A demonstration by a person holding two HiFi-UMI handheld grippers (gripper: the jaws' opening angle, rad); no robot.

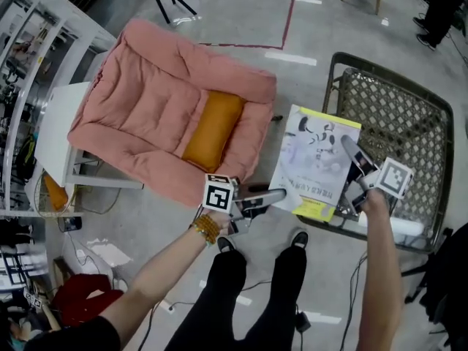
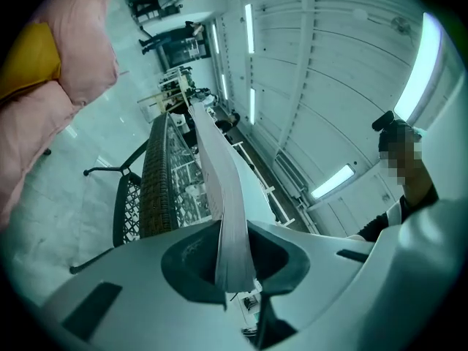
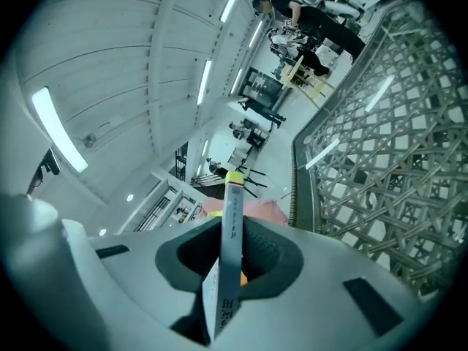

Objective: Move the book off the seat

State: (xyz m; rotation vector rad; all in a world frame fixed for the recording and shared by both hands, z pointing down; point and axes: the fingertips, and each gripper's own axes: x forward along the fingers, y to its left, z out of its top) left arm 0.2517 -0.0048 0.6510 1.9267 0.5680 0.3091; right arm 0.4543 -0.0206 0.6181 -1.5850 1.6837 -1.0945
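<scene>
The pink padded seat [image 1: 161,101] sits at the left, and the lattice chair [image 1: 409,115] stands at the right. The book [image 1: 316,159] hangs in the air off the pink seat, over the lattice chair's left edge. The left gripper [image 1: 280,194] pinches its page edge and the right gripper [image 1: 349,147] pinches its spine.

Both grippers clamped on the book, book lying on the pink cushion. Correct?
Not the last part. The left gripper and right gripper do clamp the book, but the head view shows it off the pink cushion, held beside it at the lattice chair's edge.
</scene>
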